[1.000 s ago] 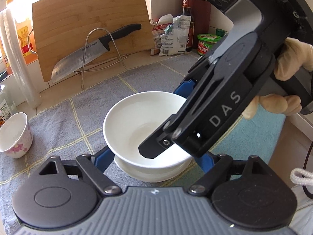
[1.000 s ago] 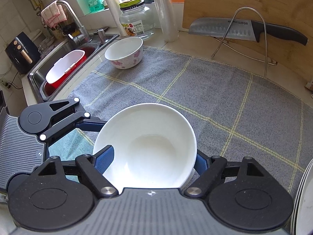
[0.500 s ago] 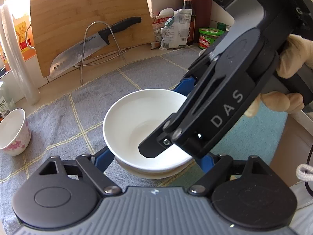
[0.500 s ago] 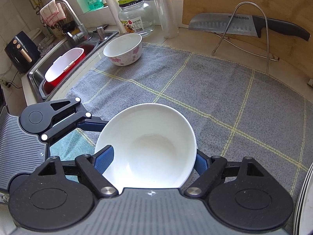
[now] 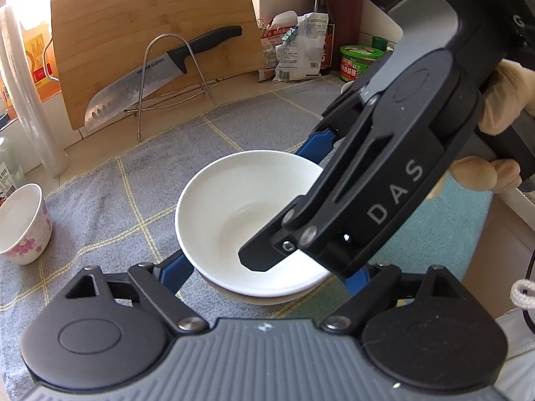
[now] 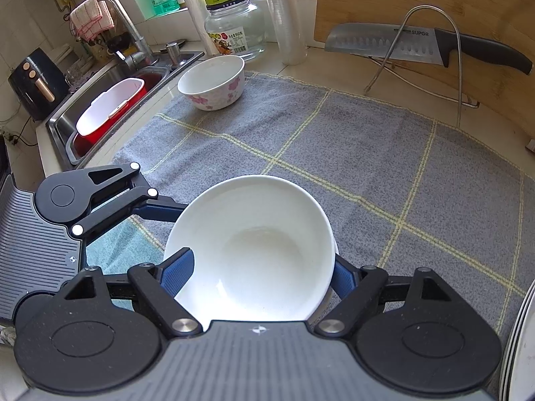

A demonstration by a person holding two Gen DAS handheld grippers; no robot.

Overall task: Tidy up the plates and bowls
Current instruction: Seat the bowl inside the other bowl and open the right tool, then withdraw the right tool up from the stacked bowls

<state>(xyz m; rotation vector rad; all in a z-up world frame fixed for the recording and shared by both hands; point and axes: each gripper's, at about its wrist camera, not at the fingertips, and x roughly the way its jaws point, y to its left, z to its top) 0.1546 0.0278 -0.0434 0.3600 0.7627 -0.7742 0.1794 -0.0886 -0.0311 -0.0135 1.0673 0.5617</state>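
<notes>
Top bowl [image 6: 254, 247] nested in 2nd bowl [image 5: 264, 297] on grey cloth [image 6: 334, 153], worktop. R gripper [image 6: 257, 274] jaws clamped on top bowl rim, both sides. L gripper [image 5: 267, 274] jaws opening, straddling the stack; pad contact unclear. Floral bowl [image 6: 214, 83] near sink [image 6: 110, 100].

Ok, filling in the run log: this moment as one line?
right gripper: jaws shut on plain white ceramic bowl | left gripper: jaws opening around second white bowl beneath | grey checked cloth under both

I see a plain white ceramic bowl [image 6: 254, 250], a pink-flowered white bowl [image 6: 212, 82], and a grey yellow-checked cloth [image 6: 367, 153].
</notes>
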